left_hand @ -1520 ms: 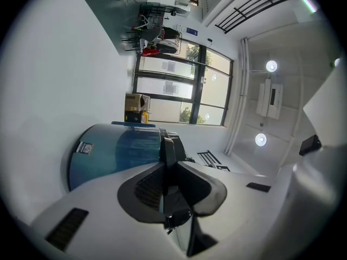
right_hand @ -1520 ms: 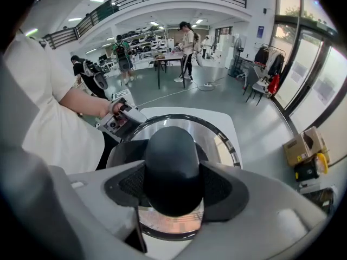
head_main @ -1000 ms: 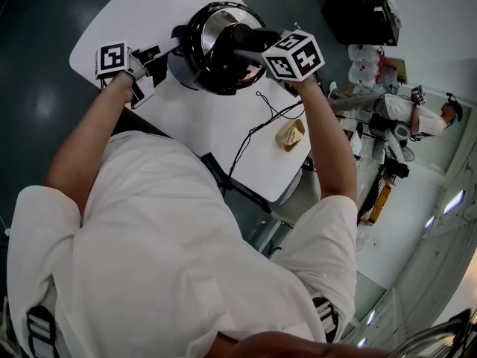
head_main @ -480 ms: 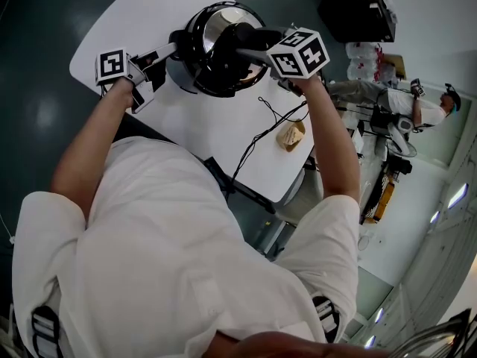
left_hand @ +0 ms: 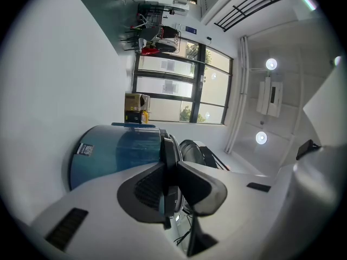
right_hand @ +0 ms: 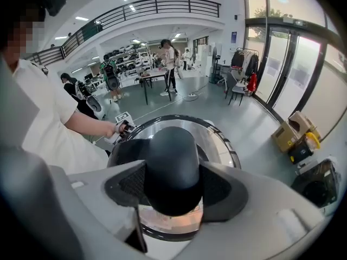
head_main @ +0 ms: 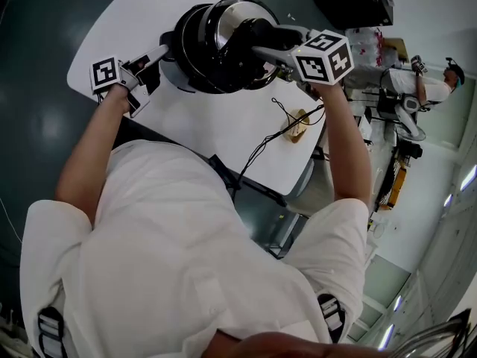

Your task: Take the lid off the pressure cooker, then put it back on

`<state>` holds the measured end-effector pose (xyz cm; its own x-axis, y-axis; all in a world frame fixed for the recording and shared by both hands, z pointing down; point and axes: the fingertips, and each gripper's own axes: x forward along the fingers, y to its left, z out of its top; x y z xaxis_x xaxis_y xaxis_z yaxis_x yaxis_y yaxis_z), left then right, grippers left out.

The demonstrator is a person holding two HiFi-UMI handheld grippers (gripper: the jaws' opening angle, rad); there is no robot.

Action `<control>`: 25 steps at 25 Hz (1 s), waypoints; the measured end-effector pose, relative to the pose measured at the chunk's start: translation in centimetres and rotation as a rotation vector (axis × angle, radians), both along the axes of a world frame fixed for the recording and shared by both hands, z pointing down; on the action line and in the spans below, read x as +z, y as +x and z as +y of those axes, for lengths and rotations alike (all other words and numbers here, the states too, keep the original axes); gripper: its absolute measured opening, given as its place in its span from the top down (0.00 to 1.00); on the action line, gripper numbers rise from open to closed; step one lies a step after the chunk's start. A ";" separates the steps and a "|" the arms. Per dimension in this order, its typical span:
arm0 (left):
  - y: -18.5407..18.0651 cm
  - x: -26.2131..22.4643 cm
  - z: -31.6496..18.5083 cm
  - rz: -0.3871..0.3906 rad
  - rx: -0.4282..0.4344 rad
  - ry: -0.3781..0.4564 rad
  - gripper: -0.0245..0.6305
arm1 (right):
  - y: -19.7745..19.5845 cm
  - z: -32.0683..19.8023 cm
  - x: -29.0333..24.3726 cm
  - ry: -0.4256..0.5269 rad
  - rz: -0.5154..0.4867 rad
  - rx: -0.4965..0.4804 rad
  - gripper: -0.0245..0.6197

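Observation:
The pressure cooker [head_main: 171, 70] stands on the white table [head_main: 216, 125]. Its round black-and-steel lid [head_main: 226, 25] is tilted and raised at the cooker's top. My right gripper [head_main: 262, 48] is shut on the lid's black handle [head_main: 250, 37]. The right gripper view shows that handle [right_hand: 170, 164] clamped between both pads, with the steel lid [right_hand: 219, 141] beyond. My left gripper [head_main: 158, 53] is shut on the cooker's thin black side handle [left_hand: 168, 167], and the cooker's blue-grey body [left_hand: 116, 149] lies just past the jaws.
A black cable [head_main: 264, 136] runs across the table to a tan plug [head_main: 297, 127] near the right edge. Beyond the table is dark floor, with a black case [head_main: 356, 2] and a person [head_main: 417, 73] at the upper right.
The lid has risen and tipped up with my right gripper, which has moved up and right. My left gripper stays clamped on the side handle.

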<state>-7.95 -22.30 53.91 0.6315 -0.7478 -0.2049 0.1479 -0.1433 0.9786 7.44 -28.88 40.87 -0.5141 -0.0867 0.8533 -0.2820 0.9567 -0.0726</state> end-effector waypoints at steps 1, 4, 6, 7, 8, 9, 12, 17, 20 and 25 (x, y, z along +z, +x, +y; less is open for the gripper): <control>0.0 0.3 -0.1 0.000 -0.001 -0.001 0.85 | 0.8 -0.1 -0.1 0.007 0.000 0.014 0.52; 0.1 0.8 -0.3 0.003 -0.002 -0.002 0.85 | 3.3 -0.2 -0.4 0.029 0.006 0.054 0.52; 0.1 0.5 -0.2 0.007 0.002 -0.005 0.85 | 5.1 0.2 -0.9 0.034 0.006 0.090 0.52; 0.2 0.3 0.0 0.007 0.005 -0.008 0.85 | 6.1 0.5 -1.2 0.033 0.005 0.111 0.52; 0.2 0.0 0.1 0.006 0.008 -0.011 0.85 | 7.1 0.8 -1.5 0.031 0.004 0.132 0.52; 0.2 -0.2 0.2 0.005 0.009 -0.013 0.85 | 8.0 1.1 -1.7 0.029 0.004 0.151 0.52; 0.0 0.0 0.0 0.003 0.005 -0.017 0.85 | 10.5 1.2 -1.5 0.025 0.006 0.202 0.52; -0.1 0.4 -0.1 -0.013 0.015 -0.021 0.85 | 14.3 2.6 -0.1 0.012 0.002 0.293 0.52; 0.4 0.2 0.1 -0.032 0.041 -0.017 0.85 | 16.9 4.1 0.8 -0.012 0.001 0.347 0.52; 0.3 0.6 0.0 -0.048 0.051 -0.023 0.85 | 19.9 5.5 2.8 -0.022 0.022 0.397 0.52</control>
